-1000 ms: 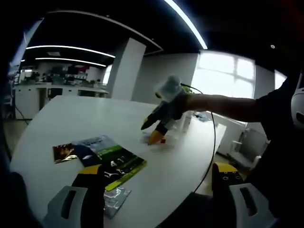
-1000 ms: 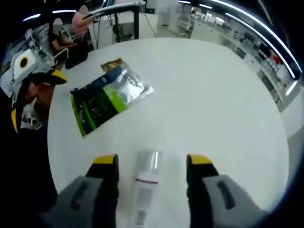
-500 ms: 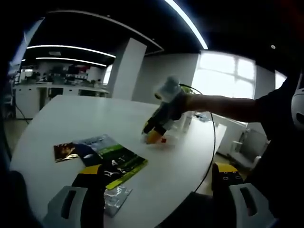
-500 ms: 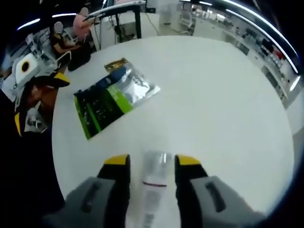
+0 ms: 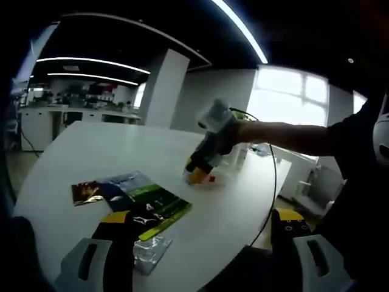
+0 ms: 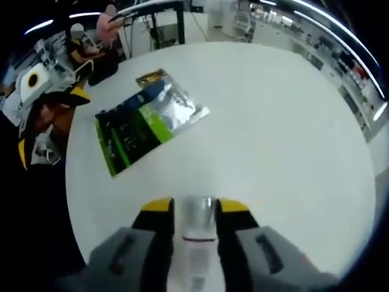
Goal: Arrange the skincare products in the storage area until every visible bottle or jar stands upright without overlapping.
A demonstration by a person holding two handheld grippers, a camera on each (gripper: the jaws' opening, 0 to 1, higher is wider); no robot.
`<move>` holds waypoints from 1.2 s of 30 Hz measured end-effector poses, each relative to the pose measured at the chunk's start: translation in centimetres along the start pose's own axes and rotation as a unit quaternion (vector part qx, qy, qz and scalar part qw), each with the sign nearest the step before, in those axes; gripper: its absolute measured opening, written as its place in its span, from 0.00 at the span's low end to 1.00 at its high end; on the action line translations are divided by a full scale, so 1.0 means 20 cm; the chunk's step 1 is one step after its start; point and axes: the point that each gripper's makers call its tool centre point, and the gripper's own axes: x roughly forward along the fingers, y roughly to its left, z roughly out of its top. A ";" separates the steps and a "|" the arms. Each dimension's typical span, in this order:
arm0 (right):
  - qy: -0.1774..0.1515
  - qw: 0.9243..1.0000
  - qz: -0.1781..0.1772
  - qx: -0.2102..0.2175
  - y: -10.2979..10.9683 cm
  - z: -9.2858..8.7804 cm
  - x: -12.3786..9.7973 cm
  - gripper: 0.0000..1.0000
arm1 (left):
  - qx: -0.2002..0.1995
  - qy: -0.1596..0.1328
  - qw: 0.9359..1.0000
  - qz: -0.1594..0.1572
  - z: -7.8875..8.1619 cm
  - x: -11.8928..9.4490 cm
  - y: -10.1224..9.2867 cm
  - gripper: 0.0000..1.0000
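Where they stood apart before, the right gripper now clamps the tube.

Right gripper low over white table, beside packets.

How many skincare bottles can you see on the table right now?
1: a clear-capped bottle lying on the white table, clamped between the right gripper jaws. In the left gripper view that gripper blocks the spot, so others may be hidden.
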 end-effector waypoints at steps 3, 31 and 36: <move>0.001 1.000 0.001 -0.002 0.01 -0.01 0.00 0.20 | -0.001 -0.001 1.000 0.000 0.00 0.00 0.00 0.95; -0.057 0.998 -0.014 -0.008 0.06 0.07 -0.14 0.19 | 0.007 0.002 1.000 -0.001 0.01 0.01 -0.02 0.95; -0.074 0.997 -0.016 -0.008 0.03 0.11 -0.18 0.19 | 0.007 0.004 1.000 -0.002 0.01 0.01 -0.03 0.95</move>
